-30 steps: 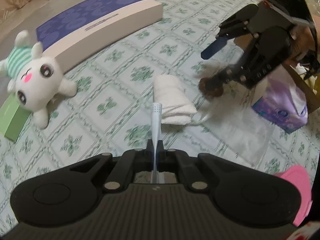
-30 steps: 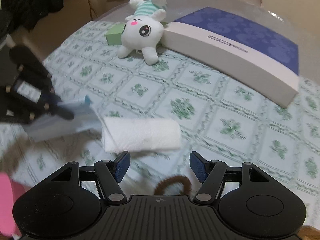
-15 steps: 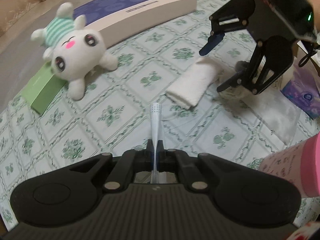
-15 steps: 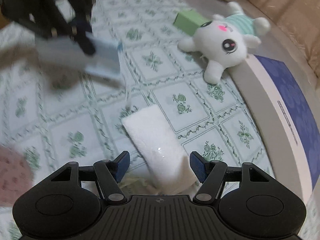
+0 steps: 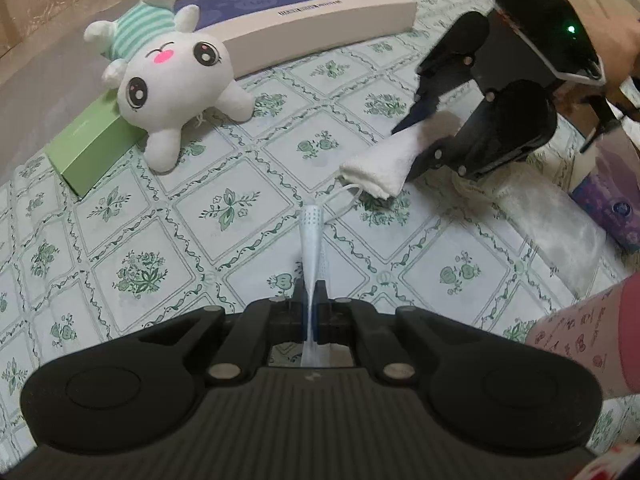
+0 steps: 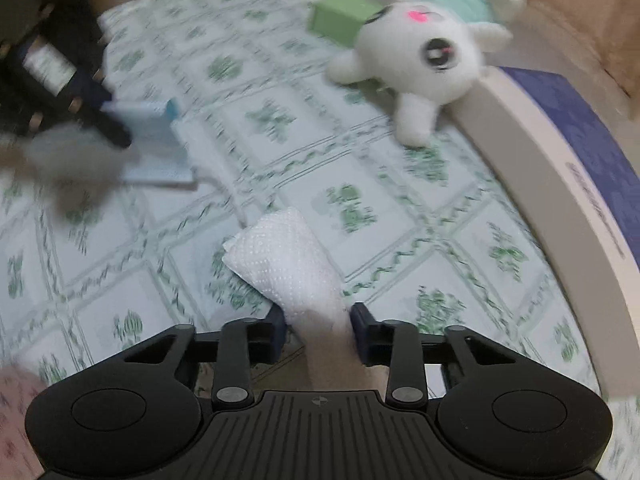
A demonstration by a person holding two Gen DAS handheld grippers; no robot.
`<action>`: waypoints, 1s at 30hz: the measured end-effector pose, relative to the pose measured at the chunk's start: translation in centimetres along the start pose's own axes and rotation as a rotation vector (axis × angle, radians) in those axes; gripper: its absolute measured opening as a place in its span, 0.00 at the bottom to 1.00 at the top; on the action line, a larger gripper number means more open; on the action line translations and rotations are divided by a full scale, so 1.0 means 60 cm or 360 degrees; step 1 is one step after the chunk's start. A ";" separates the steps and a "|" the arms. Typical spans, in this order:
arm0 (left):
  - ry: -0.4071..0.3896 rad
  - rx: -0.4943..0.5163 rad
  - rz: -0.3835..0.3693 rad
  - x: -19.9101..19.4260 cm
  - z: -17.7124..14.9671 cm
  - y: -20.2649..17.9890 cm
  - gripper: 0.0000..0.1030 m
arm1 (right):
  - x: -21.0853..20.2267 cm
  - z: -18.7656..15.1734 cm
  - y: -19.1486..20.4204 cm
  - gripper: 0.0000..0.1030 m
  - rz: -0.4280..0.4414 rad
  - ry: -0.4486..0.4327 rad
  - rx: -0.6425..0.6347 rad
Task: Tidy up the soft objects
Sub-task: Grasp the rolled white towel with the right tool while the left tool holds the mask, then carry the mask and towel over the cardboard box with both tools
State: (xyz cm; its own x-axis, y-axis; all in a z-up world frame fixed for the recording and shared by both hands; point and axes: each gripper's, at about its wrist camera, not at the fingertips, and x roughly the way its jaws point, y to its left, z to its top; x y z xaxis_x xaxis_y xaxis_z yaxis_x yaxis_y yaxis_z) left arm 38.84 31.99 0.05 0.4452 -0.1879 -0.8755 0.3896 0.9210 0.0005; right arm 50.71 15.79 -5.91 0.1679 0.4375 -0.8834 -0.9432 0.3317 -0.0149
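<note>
A rolled white towel [image 5: 376, 166] lies on the green-patterned tablecloth [image 5: 248, 184]. My right gripper [image 5: 412, 146] straddles its near end, jaws closing, and the pads press the towel [image 6: 288, 256] between them [image 6: 318, 320]. My left gripper [image 5: 311, 308] is shut on a pale blue face mask [image 5: 313, 240], seen edge-on, with its white ear loop trailing toward the towel. The right wrist view shows the left gripper [image 6: 108, 128] blurred at the left, with the mask [image 6: 156, 152] hanging from it. A white plush rabbit [image 5: 172, 80] in a striped cap lies at the back.
The rabbit [image 6: 436, 52] leans on a green box [image 5: 96, 148] and a long blue-and-white box [image 5: 304, 20]. A clear plastic bag [image 5: 552, 216] and a purple tissue pack [image 5: 612, 200] lie at the right. A pink patterned sleeve [image 5: 592, 336] enters at lower right.
My right gripper rolled, came down over the towel's end and narrowed its jaws onto it. My left gripper shifted sideways with the mask still held.
</note>
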 end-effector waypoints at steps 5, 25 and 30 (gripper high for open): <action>-0.0015 -0.0055 0.0051 -0.032 -0.005 -0.008 0.01 | -0.075 -0.002 -0.015 0.31 -0.0035 -0.0114 0.0276; -0.0008 0.0002 0.0201 -0.298 -0.159 -0.225 0.01 | -0.410 -0.255 0.201 0.32 -0.0216 -0.0308 0.0684; -0.0037 0.0011 0.0161 -0.334 -0.214 -0.299 0.01 | -0.459 -0.341 0.269 0.32 -0.0211 -0.0384 0.0794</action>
State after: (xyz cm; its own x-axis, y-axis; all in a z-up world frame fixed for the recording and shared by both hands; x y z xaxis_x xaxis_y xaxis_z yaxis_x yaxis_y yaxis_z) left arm 12.56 23.61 11.35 0.5009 -0.1021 -0.8594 0.3472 0.9333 0.0915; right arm 25.03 -8.02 8.61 0.3917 0.5243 -0.7561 -0.6700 0.7258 0.1562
